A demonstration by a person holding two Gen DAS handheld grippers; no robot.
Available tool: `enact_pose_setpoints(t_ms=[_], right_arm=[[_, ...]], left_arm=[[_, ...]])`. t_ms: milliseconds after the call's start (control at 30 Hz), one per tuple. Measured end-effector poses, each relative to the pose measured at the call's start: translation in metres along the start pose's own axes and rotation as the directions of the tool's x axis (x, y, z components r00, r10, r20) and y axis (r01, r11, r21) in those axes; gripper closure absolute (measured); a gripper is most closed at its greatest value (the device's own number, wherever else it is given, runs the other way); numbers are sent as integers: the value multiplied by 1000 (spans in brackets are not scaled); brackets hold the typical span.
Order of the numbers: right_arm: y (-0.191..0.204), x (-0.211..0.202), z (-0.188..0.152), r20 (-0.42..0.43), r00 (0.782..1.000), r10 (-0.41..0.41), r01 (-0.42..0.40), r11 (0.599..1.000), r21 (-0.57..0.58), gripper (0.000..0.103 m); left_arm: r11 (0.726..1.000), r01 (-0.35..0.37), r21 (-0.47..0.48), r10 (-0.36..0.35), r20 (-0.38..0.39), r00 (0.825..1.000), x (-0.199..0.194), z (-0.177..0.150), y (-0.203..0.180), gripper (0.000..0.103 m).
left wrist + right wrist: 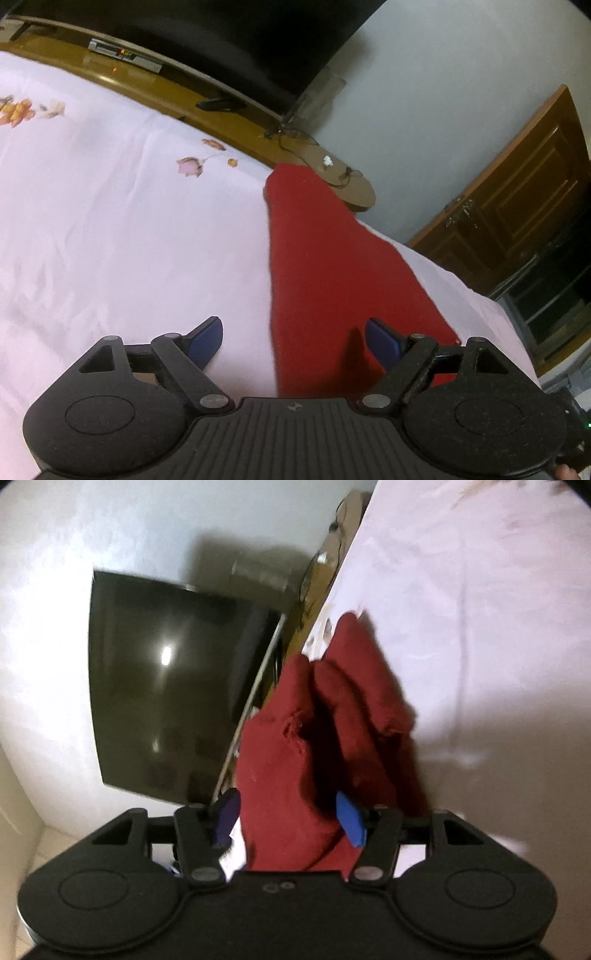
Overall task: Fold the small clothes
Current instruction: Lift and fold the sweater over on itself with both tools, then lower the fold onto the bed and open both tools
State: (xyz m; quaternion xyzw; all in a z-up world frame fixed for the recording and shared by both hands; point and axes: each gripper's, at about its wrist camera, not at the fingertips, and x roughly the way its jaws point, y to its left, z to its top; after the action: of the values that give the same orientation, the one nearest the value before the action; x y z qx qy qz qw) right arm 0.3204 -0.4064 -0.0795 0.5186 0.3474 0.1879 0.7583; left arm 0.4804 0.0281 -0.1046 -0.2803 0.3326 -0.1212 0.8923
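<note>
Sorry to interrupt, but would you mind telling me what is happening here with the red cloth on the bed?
A person with a handheld gripper in each hand is folding a red garment on a pale pink bedsheet. The left gripper hovers open over the garment's near edge, gripping nothing. The right gripper has bunched red fabric between its open jaws; the pads do not seem to press on it. A dark television stands beyond the bed.
</note>
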Motion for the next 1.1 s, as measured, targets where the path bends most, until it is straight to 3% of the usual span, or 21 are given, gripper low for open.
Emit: enact_pose_setpoints(t_ms=[233,567,633,733,800,967,1100], right_arm=[[-3,30,-1,-85,996,15,-15,1000,10,41],[11,46,21,-63,997,40,-43,997,-58,42],[14,40,24,-23,1000,4,-6,995,-99,41],[2,40,34,-13,1000,-8,8,1000,-28,42],[5,32,36,21,1000,-14,16,998,-67,39],[10,50,45,-45,999,-6,1,993,-122,38],[28,84,50,-120,983,-138,100,956,-278,39]], left_arm=[[999,3,-37,-3,-6,1000,1,-4,8,20],[998,4,-69,-5,-4,1000,-4,-1,22,20],[997,4,-71,-4,-4,1000,-5,0,25,20],[997,6,-78,-6,-1,1000,-7,2,30,20],[997,8,-77,-8,-2,1000,-9,2,34,20],[996,10,-84,-10,-2,1000,-9,3,39,20],[997,14,-71,-14,-9,1000,-9,3,37,20]])
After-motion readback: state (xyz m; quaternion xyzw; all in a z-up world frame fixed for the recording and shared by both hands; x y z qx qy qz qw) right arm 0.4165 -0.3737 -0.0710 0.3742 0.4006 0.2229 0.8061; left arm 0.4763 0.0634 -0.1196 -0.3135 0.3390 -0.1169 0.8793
